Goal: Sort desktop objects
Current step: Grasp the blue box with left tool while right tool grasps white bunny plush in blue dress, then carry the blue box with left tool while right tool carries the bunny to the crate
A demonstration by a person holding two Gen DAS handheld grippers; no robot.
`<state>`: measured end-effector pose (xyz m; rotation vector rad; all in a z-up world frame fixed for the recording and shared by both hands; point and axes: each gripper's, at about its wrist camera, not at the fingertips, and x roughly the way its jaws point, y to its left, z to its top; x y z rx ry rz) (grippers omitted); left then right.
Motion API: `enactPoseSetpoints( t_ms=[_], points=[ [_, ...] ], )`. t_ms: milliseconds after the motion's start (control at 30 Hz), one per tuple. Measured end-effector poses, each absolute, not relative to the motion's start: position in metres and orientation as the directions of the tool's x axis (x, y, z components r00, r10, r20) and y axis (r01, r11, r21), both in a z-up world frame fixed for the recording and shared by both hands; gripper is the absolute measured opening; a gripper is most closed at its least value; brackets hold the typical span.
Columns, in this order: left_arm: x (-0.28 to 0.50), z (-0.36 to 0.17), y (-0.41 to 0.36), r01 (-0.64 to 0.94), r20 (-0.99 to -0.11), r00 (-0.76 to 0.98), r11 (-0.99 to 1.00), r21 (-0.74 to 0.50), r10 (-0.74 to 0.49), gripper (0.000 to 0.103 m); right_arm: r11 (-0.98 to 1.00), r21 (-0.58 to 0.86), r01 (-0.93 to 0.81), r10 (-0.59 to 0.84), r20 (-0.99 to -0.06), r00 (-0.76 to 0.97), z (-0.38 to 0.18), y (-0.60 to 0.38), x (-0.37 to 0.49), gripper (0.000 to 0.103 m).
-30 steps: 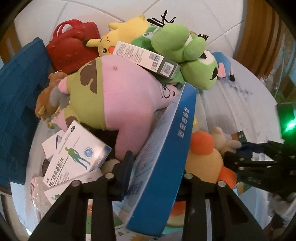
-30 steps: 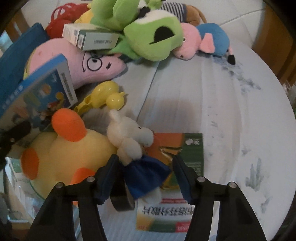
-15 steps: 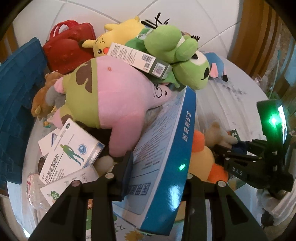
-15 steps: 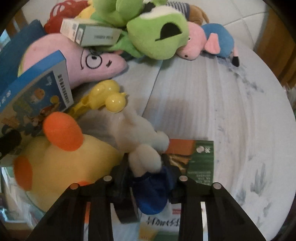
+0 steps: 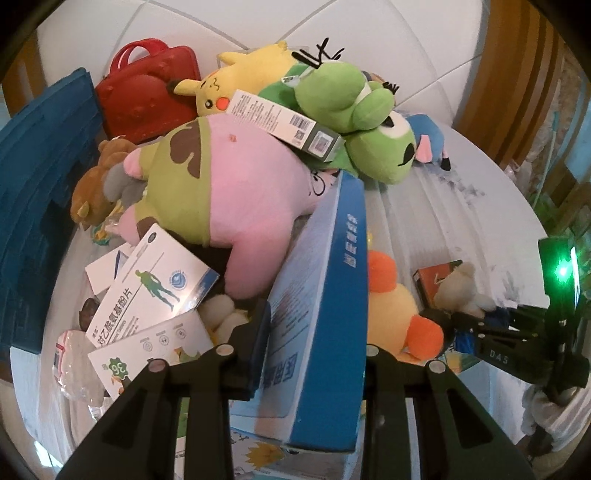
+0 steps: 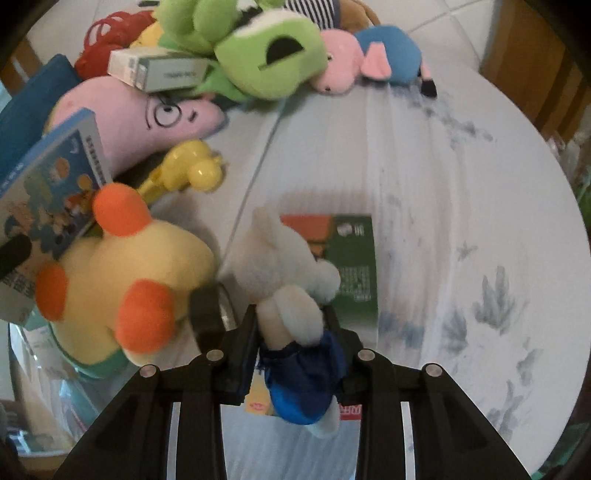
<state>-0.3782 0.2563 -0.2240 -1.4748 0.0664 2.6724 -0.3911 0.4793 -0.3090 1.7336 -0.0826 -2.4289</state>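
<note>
**Tools seize box and plush toy in desktop sort**

Left tool (image 5: 314, 350), jaws closing, clamps the blue box (image 5: 325, 295), tilted over the toy pile. Right tool (image 6: 291, 343) grips a small white plush toy (image 6: 288, 280) by its blue body above the counter (image 6: 461, 192). Next, judging by the clutter: lift each clear, carry to separate groups.

white round table (image 6: 461, 177): fills the centre and right of the right wrist view, its rim curving down the right side. pale ribbed covering with a seam (image 6: 258, 173) running from upper centre toward lower left. blue-grey leaf prints (image 6: 495, 299) scattered at the right and lower right. white tiled floor (image 5: 369, 33): top of the left wrist view, with thin dark joints. wooden panelling (image 5: 517, 74): upper right, in vertical brown strips.
</note>
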Motion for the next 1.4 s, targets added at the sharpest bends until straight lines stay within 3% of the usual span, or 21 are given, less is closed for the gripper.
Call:
enactPoseSetpoints(
  t_ms=[67,133,233,633,967,1400],
  points=[
    [-0.38,-0.226,0.254,-0.088,-0.847,-0.528,-0.996,-0.008,0.053,0.03,-0.987,0.133,0.089,-0.155,-0.936,-0.315,-0.314,0.48,-0.391,0.043],
    [-0.379,-0.224,0.252,-0.084,-0.844,-0.533,-0.996,-0.017,0.059,0.029,-0.987,0.131,0.091,-0.153,-0.934,-0.323,-0.315,0.48,-0.389,0.043],
    [-0.376,-0.214,0.25,-0.086,-0.832,-0.55,-0.996,-0.032,0.074,0.023,-0.986,0.142,0.087,-0.164,-0.923,-0.348,-0.307,0.481,-0.387,0.032],
    [-0.356,-0.173,0.229,-0.095,-0.787,-0.605,-0.992,-0.077,0.119,0.02,-0.97,0.185,0.155,-0.239,-0.83,-0.505,-0.216,0.462,-0.376,0.032],
    [-0.336,-0.179,0.224,-0.108,-0.793,-0.594,-0.99,-0.091,0.138,0.018,-0.958,0.216,0.19,-0.282,-0.839,-0.466,-0.232,0.444,-0.364,0.032],
    [-0.311,-0.095,0.217,-0.019,-0.673,-0.739,-1.0,-0.024,0.03,0.018,-0.907,0.189,0.377,-0.384,-0.739,-0.553,-0.153,0.411,-0.356,0.032]
  ],
)
